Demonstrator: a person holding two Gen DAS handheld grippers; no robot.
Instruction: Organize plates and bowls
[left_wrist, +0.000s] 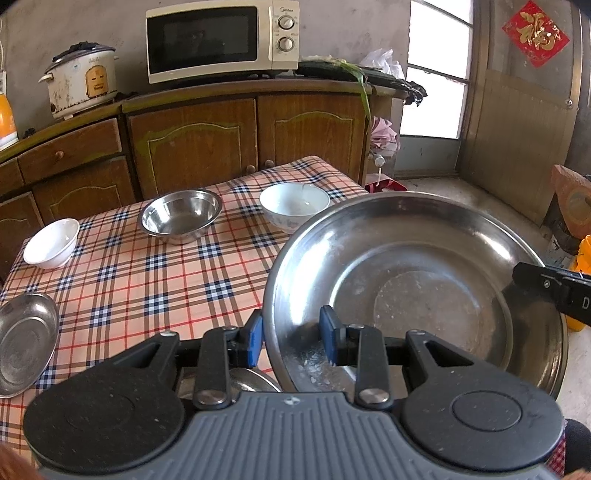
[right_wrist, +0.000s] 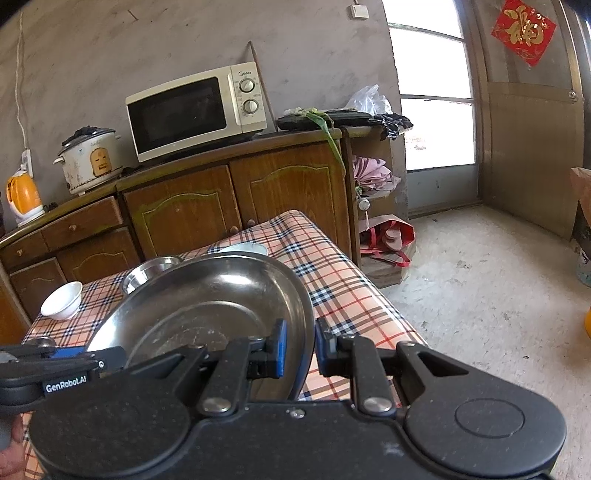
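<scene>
We've got the checked worktop under us, and right out front the big steel plate is held up off it, tilted, over the worktop's near right corner. Our left gripper has its blue fingers clamped on the plate's near-left rim, one pad inside the dish and one outside, while our right gripper pinches the opposite rim, its fingers closed tight on the thin steel edge. So both of us are on the same plate, one at each side. Farther back, near the middle of the worktop, sits the steel bowl, upright. To its right, just behind the plate's far rim, there's a white patterned bowl. At the left edge a steel dish lies flat, partly out of view. At the far left corner stands a small white bowl, well apart from the rest.
</scene>
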